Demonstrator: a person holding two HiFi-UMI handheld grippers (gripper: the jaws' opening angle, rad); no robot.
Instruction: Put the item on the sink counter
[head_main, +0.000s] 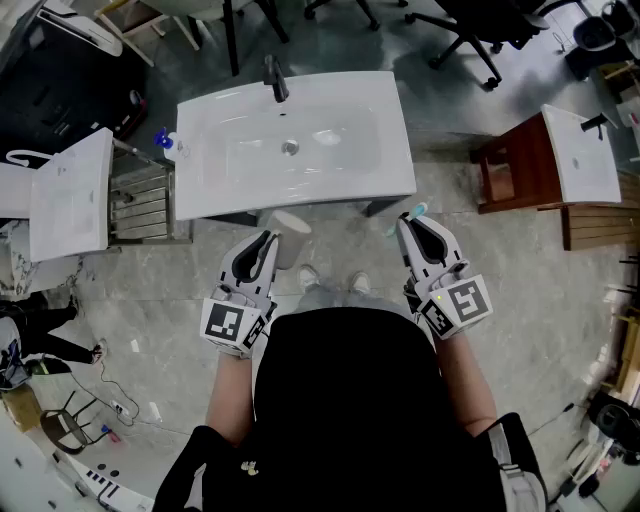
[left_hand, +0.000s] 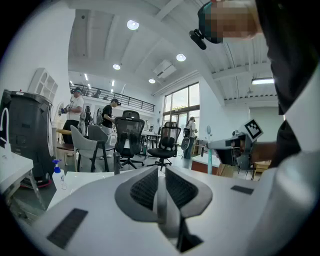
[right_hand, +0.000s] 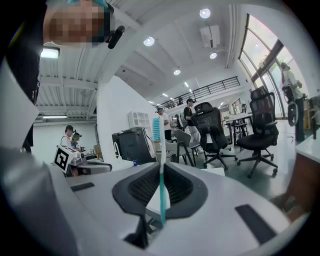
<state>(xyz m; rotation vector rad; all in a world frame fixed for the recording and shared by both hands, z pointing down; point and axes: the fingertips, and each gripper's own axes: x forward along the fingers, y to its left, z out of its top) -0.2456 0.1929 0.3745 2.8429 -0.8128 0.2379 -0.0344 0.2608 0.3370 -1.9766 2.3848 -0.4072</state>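
Two tools held forward at sink counter (head_main: 395, 150), left tool (head_main: 266, 240) pinching white cup (head_main: 292, 238), right tool (head_main: 408, 222) clamping toothbrush (right_hand: 162, 200).

A slim toothbrush (right_hand: 162, 190) with a teal handle and blue bristles is standing upright, pinched by the right tool (head_main: 412, 226). A white cup (head_main: 292, 240) is being gripped by its wall in the left tool (head_main: 266, 240) — both hanging just short of the white sink tabletop (head_main: 395, 150).
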